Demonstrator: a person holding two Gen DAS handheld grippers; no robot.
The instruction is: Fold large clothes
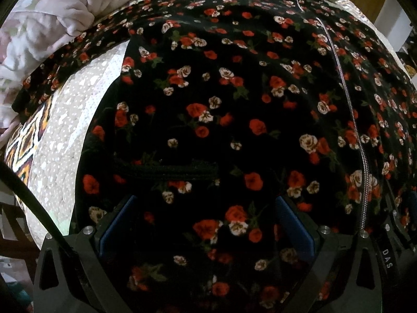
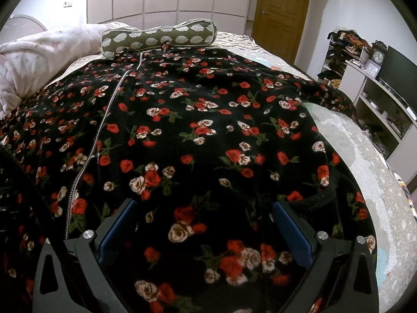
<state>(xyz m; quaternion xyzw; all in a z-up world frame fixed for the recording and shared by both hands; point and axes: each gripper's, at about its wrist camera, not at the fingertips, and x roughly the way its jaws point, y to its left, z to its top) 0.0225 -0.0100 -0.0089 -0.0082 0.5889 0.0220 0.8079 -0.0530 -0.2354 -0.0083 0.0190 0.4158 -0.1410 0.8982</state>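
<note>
Lying zipped and spread flat on the bed (image 2: 370, 156), the floral fleece robe (image 2: 208, 130) is ready for folding; left gripper (image 1: 206, 221) and right gripper (image 2: 206, 224) hover released at its six-o'clock hem, the bolster pillow (image 2: 159, 37) at twelve.

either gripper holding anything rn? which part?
Nothing held. The left gripper and right gripper are both wide open above the flowered robe spread on the bed, pads apart with no cloth pinched between them.
</note>
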